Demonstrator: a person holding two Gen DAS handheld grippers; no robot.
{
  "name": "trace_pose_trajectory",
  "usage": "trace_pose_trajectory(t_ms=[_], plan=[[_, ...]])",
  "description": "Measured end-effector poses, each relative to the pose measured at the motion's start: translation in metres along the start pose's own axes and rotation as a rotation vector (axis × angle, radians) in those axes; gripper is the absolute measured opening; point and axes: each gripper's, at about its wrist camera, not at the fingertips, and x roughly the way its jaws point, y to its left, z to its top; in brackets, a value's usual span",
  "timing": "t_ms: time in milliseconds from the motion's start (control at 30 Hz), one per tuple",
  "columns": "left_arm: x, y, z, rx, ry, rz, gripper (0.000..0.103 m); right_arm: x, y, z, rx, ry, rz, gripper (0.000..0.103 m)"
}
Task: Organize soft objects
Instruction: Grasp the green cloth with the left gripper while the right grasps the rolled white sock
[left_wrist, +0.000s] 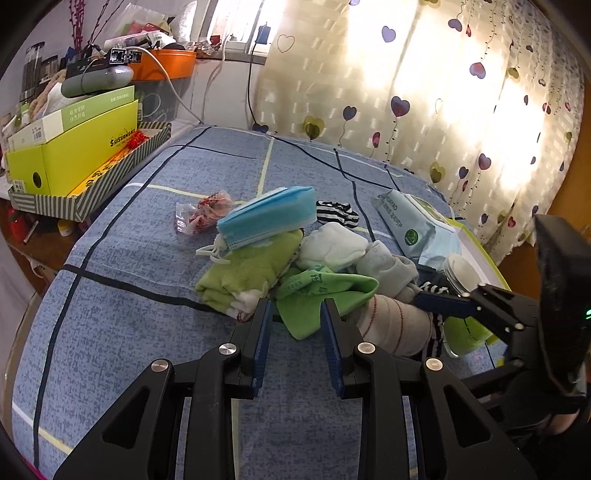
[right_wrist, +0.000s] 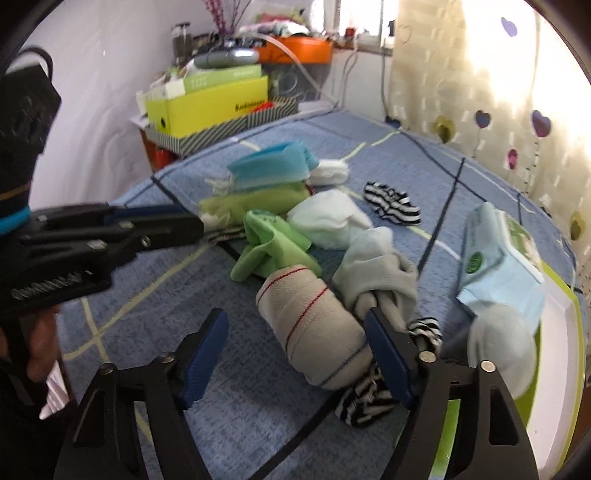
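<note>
A heap of soft things lies on the blue bedspread (left_wrist: 147, 332). In it are a stack of blue face masks (left_wrist: 266, 214) on a green towel (left_wrist: 251, 269), a green sock (left_wrist: 317, 295), a white sock (left_wrist: 332, 245), a grey sock (right_wrist: 376, 273) and a rolled beige sock (right_wrist: 314, 325) with red lines. My left gripper (left_wrist: 295, 310) is open, and the green sock shows between its fingers without being pinched. My right gripper (right_wrist: 295, 321) is open and straddles the beige roll; its left pad (right_wrist: 207, 347) stands apart from the roll. A striped sock (right_wrist: 365, 398) lies under its right finger.
A wet-wipes pack (right_wrist: 495, 251) leans on a green-rimmed white tray (right_wrist: 565, 332) at the right. Another striped sock (right_wrist: 391, 205) and a small plastic bag (left_wrist: 199, 216) lie behind the heap. Stacked boxes (left_wrist: 74, 155) in a striped tray border the bed's far left; a heart-print curtain (left_wrist: 443, 110) hangs behind.
</note>
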Motion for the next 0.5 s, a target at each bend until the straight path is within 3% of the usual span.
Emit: trace_pose_trajectory(t_ms=[100,167,233,300,333,500], plan=[[0.003,0.002,0.001,0.000,0.004,-0.011,0.028,0.009,0.003,0.000,-0.046,0.022,-0.042,0.069],[0.007,0.002,0.001,0.004,0.016,-0.023,0.028,0.013,0.000,0.000,-0.060,0.034,-0.080,0.051],[0.013,0.001,0.001,0.011,0.034,-0.035,0.029,0.011,-0.006,0.000,-0.054,0.034,-0.076,0.047],[0.017,-0.001,0.001,0.015,0.042,-0.056,0.049,0.006,-0.012,-0.001,-0.025,0.024,-0.058,0.047],[0.018,-0.002,0.001,0.020,0.039,-0.069,0.051,0.001,-0.015,-0.002,-0.011,0.011,-0.053,0.047],[0.024,-0.010,0.005,0.070,0.036,-0.083,0.053,-0.019,-0.019,0.000,0.037,-0.051,-0.022,0.047]])
